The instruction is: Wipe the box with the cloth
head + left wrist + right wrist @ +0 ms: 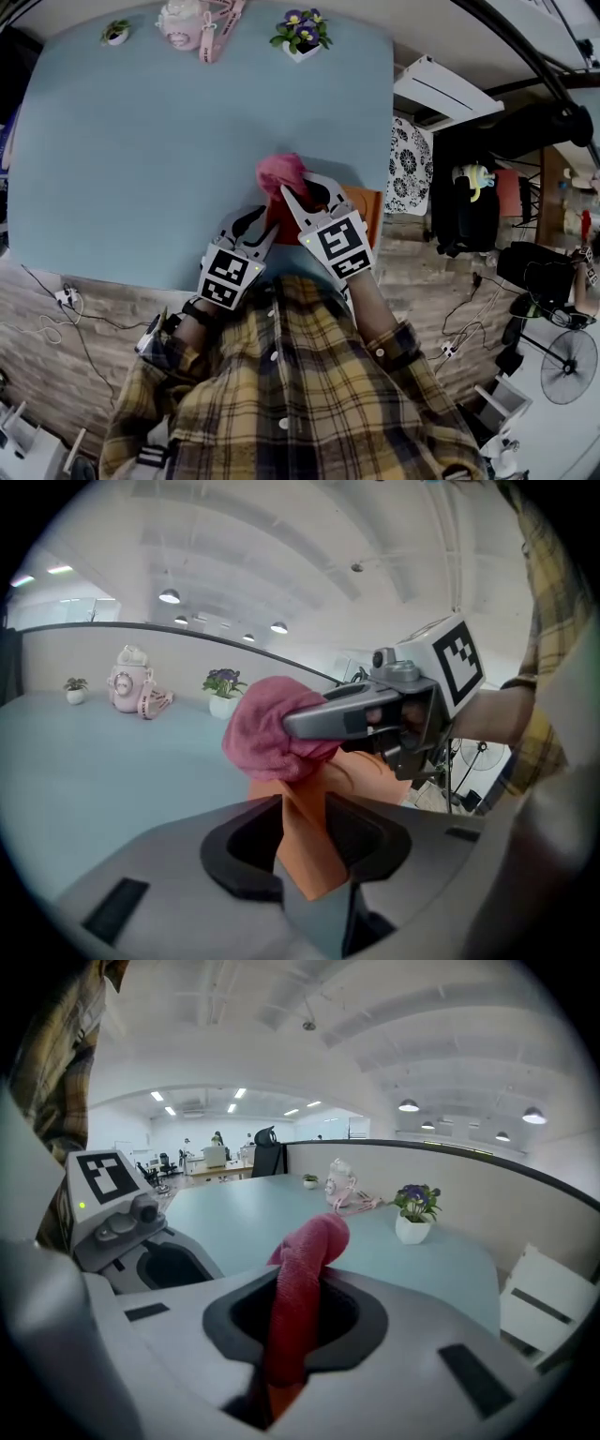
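An orange box point(364, 208) stands at the blue table's point(141, 169) near edge, in front of the person. My left gripper point(255, 223) reaches it from the left, and an orange wall of the box point(305, 841) fills the gap between its jaws point(302, 822), pinched. My right gripper point(302, 187) is over the box, shut on a bunched pink cloth point(281, 172). The cloth point(305, 1269) rises out of the right jaws point(298, 1312), with a bit of orange showing below. In the left gripper view the cloth point(267, 728) rests on the box's top edge.
At the table's far edge stand a pink kettle with a strap point(183, 23), a purple flower pot point(302, 33) and a small plant pot point(116, 33). A white unit point(441, 89) and dark bags point(464, 211) are on the floor at the right. Cables lie on the floor at the left.
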The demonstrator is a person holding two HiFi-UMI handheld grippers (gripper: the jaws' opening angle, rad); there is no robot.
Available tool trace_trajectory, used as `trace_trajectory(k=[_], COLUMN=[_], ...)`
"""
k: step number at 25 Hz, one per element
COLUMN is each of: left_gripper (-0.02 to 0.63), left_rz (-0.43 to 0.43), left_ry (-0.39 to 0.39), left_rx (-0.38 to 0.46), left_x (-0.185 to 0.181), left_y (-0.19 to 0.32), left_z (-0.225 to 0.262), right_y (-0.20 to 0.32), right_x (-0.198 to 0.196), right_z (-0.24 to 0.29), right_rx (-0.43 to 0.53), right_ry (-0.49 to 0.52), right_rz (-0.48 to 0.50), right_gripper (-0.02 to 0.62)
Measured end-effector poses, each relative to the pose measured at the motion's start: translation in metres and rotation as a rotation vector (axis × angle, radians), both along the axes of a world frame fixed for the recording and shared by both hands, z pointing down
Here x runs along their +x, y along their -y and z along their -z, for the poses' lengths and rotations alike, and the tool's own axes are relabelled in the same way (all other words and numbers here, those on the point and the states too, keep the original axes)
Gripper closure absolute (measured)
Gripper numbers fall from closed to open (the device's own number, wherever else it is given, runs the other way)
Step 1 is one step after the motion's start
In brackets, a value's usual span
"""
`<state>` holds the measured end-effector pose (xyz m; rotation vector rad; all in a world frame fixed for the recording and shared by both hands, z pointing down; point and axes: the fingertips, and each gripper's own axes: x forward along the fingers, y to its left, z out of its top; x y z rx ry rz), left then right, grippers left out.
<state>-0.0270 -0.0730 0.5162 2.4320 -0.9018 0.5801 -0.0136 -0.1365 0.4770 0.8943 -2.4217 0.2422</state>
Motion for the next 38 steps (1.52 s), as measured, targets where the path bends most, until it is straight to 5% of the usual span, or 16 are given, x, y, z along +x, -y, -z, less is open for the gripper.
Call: trace_trajectory(k=[7, 18, 38], left_gripper=[0.471, 0.469, 0.469], left_rz=[-0.01, 0.018, 0.037], left_ry=[-0.003, -0.015, -0.002], left_rx=[0.038, 0.031, 0.047], left_x=[0.001, 0.001, -0.001], left_y=[-0.003, -0.003, -0.002], left_z=[-0.002, -0.001, -0.002], right_y=[0.008, 0.002, -0.014], right_x=[-0.005, 0.012, 0.119], right_z=[-0.023, -0.03, -0.037], right_rx=[-0.005, 0.022, -0.043], right_ry=[-0.169, -0.27, -0.403], right_rz=[0.058, 0.079, -0.07], right_gripper=[0.548, 0.549, 0.551])
